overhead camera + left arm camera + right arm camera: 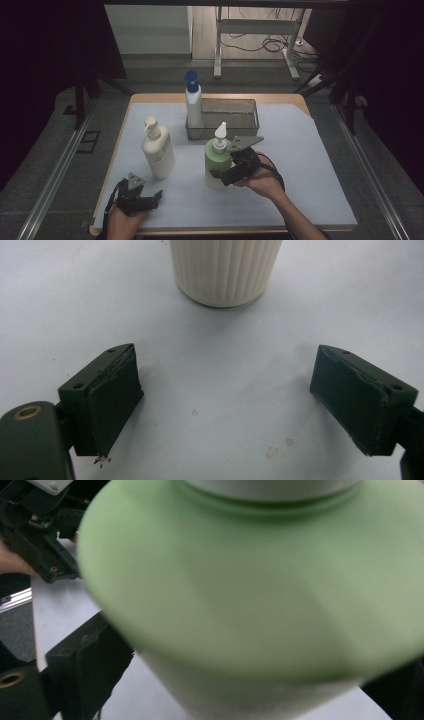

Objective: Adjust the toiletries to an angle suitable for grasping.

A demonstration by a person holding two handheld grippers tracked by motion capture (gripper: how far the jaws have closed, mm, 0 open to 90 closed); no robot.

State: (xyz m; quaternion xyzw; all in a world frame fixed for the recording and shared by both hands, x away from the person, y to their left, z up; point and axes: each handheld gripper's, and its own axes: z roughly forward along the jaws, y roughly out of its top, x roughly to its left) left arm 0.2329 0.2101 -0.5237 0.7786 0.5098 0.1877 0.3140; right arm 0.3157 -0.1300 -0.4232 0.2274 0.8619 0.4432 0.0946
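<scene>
High view first: we see the green bottle (216, 165) standing upright on the pale sheet (310, 165), just in front of the mesh tray (245, 107). Our right gripper (222, 176) comes in from the bottle's right side at its lower half, with the hand (262, 181) behind it. In the right gripper view the green bottle (250, 595) is blurred and very close, sitting between the jaws; one jaw shows at lower left beside the bottle's wall, the other is a dark patch at lower right. The jaws look closed onto the bottle, though we can't make out the contact itself.

Our left gripper (150, 199) rests low at the near left of the sheet, in front of the cream bottle (157, 150). In the left gripper view its jaws stand wide apart with nothing between them, and the ribbed base of the cream bottle (225, 270) stands ahead on the sheet (215, 390), apart from both jaws.

A white bottle (193, 105) with a blue pump stands at the tray's left end.
</scene>
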